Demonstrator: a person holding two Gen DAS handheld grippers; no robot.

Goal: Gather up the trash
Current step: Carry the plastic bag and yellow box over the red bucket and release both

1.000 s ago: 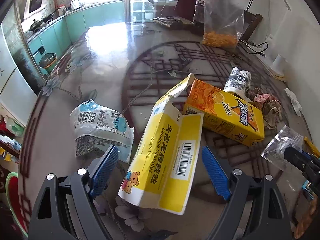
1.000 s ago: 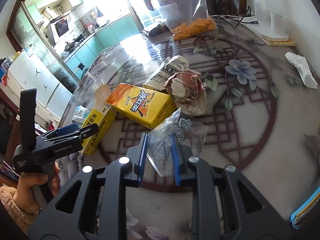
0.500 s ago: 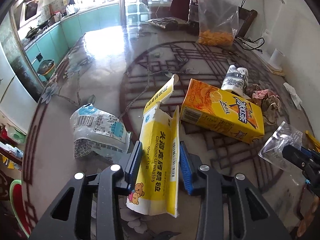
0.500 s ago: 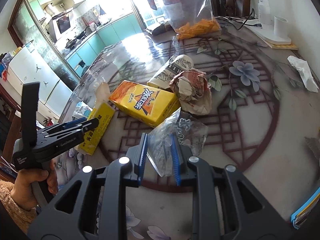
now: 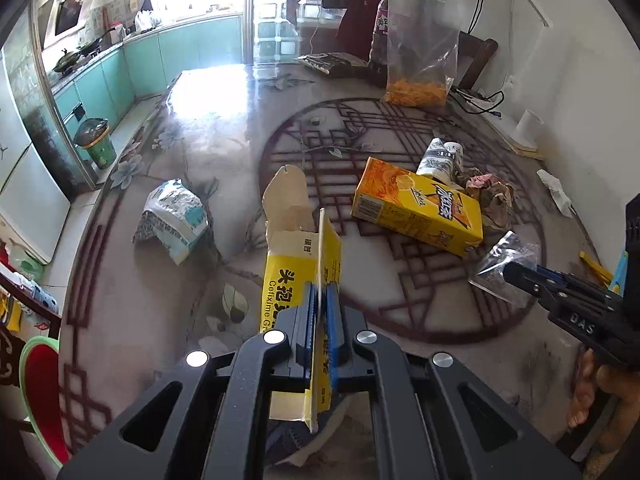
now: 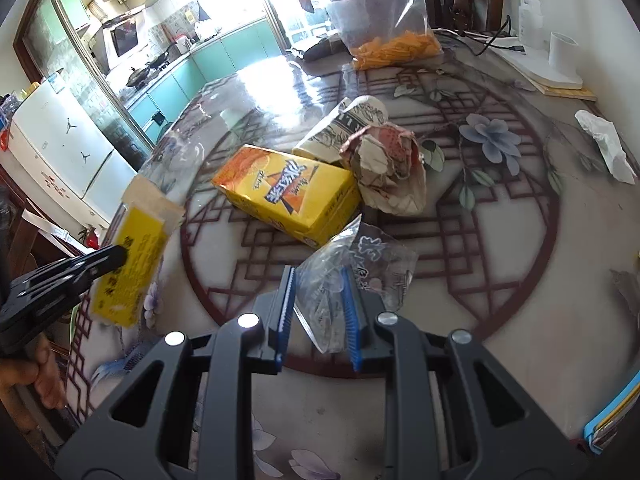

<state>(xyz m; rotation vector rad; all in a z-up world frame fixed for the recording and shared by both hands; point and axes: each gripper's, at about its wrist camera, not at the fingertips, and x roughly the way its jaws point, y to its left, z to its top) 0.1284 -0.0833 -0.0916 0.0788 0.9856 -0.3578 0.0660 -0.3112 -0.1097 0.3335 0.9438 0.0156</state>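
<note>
My left gripper (image 5: 320,296) is shut on a flattened yellow and white medicine box (image 5: 298,256), held edge-on and lifted off the table. From the right wrist view the same yellow box (image 6: 132,264) hangs at the left in the left gripper (image 6: 116,256). My right gripper (image 6: 318,280) is shut on a crumpled clear plastic bag (image 6: 360,260); that bag (image 5: 504,264) shows at the right of the left wrist view. On the table lie an orange juice carton (image 5: 416,208), a paper cup (image 6: 344,128), crumpled brown paper (image 6: 388,168) and a white-blue pouch (image 5: 172,216).
A zip bag of orange snacks (image 5: 416,60) and a dark packet (image 5: 332,65) stand at the far end of the patterned round table (image 5: 224,128). A white tissue (image 6: 606,144) lies at the right edge. A green bin (image 5: 94,142) sits on the floor left.
The left gripper's jaws came together on the yellow box, folding it flat, and lifted it up off the table. The right gripper kept still with the plastic bag.
</note>
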